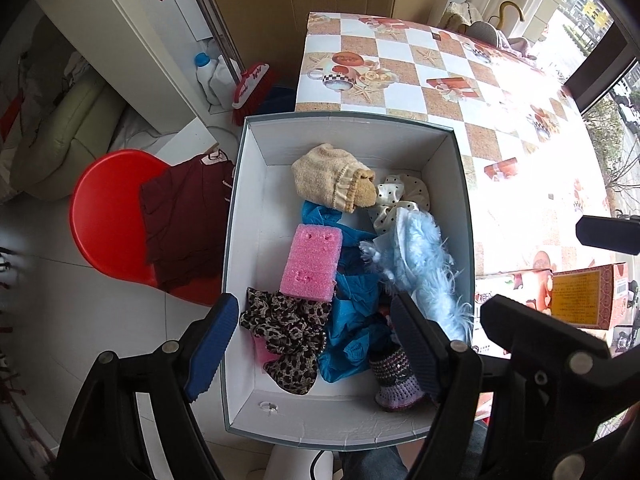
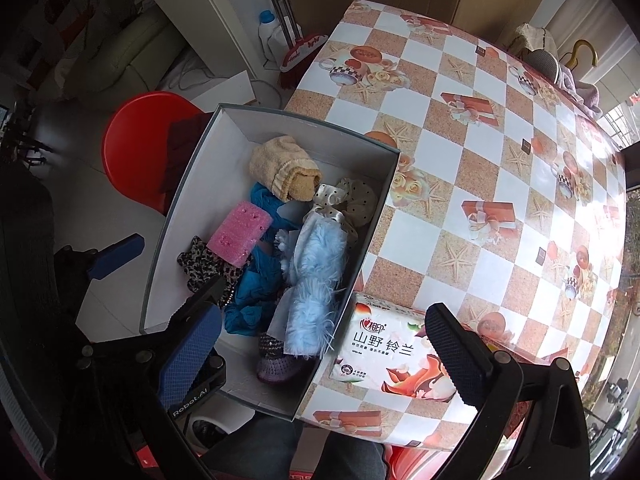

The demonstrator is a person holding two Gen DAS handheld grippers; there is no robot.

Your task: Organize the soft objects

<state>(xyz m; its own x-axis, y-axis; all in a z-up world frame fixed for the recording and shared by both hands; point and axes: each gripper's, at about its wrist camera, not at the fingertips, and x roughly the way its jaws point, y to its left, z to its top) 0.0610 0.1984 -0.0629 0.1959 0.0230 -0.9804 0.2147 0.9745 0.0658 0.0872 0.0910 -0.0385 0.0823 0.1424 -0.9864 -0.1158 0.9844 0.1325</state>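
Checkered oilcloth covered the table (image 2: 460, 184) where both grippers hung released — the left gripper (image 1: 316, 344) over the box (image 1: 236, 216) of soft things, the right gripper (image 2: 324, 356) spread above a tissue pack (image 2: 384, 356) just beside it, likely next for packing — a square grasp.

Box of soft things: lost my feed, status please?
Left gripper open above box. Right gripper open, empty. Pink sponge, blue fluffy slipper inside. Tissue pack on the table beside the box.
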